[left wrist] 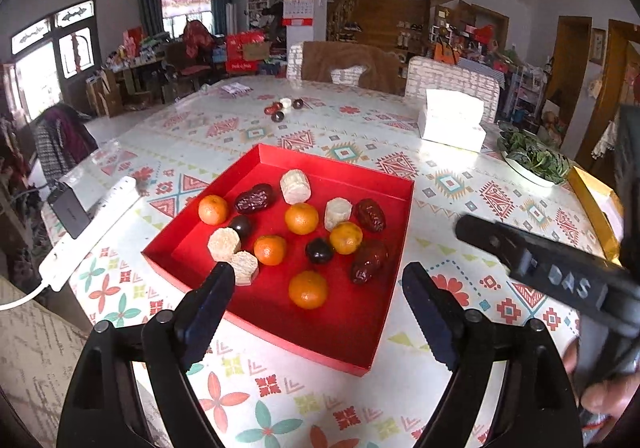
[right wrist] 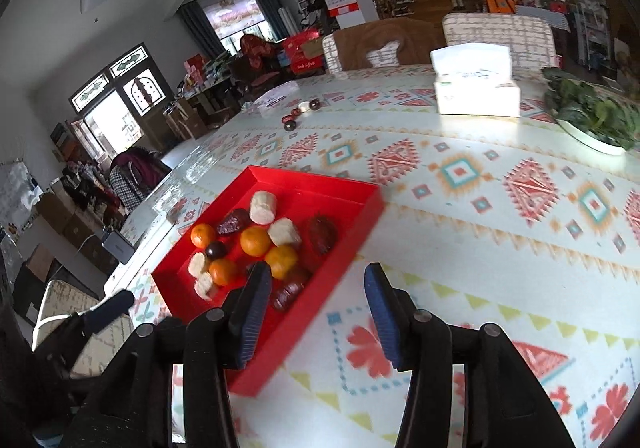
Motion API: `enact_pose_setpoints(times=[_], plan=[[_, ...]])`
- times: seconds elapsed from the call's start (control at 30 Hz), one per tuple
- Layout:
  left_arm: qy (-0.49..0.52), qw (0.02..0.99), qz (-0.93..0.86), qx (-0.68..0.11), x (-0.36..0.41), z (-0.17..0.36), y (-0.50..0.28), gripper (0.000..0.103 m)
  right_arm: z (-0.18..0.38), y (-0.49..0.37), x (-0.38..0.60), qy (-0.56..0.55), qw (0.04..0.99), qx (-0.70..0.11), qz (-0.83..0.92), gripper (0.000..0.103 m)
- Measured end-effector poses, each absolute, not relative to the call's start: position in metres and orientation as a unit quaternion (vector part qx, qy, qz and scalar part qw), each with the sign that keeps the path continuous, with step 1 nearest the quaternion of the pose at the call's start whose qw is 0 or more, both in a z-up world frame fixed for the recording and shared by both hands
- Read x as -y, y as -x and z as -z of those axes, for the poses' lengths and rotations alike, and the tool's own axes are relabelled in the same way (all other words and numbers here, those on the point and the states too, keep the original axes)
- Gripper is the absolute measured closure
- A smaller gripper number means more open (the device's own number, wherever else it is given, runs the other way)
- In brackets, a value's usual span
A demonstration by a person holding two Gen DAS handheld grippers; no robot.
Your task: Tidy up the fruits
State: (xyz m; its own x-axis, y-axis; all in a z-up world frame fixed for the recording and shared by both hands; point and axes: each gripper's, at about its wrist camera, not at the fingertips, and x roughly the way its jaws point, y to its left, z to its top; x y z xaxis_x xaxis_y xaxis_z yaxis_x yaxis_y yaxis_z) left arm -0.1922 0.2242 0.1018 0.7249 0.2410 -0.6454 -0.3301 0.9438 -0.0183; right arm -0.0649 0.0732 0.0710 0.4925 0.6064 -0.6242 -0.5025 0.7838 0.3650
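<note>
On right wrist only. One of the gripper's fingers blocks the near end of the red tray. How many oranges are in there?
Observer: Five. The one you can't see is the nearest orange, at the near end of the red tray.
Operator: Left gripper open?
Observer: Yes. The left gripper is open, with nothing between its pads.
Operator: Anything at the table edge, right of the tray?
Observer: A gold box, just this side of the plate of greens.
</note>
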Motion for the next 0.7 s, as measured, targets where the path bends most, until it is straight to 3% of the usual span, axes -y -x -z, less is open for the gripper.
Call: enact_pose_setpoints(times=[0.13,0.3,0.47,0.7], plan=[[0.053,0.931,-0.183,-0.31,-0.214,-0.107,0.196,0.016,-0.067,0.078,-0.051,-0.065,0.87,-0.376,-0.311,0.047],[0.012,0.936,-0.272,-0.221,-0.197,-0.125,0.216,0.0,-0.064,0.089,-0.036,-0.054,0.88,-0.363,-0.302,0.044],[0.016,0.94,-0.304,-0.153,-0.196,-0.133,0.235,0.0,-0.06,0.098,-0.035,-0.044,0.881,-0.354,-0.309,0.042],[0.066,0.939,-0.262,-0.213,-0.217,-0.125,0.219,0.0,-0.055,0.113,-0.047,-0.016,0.88,-0.345,-0.325,0.037]])
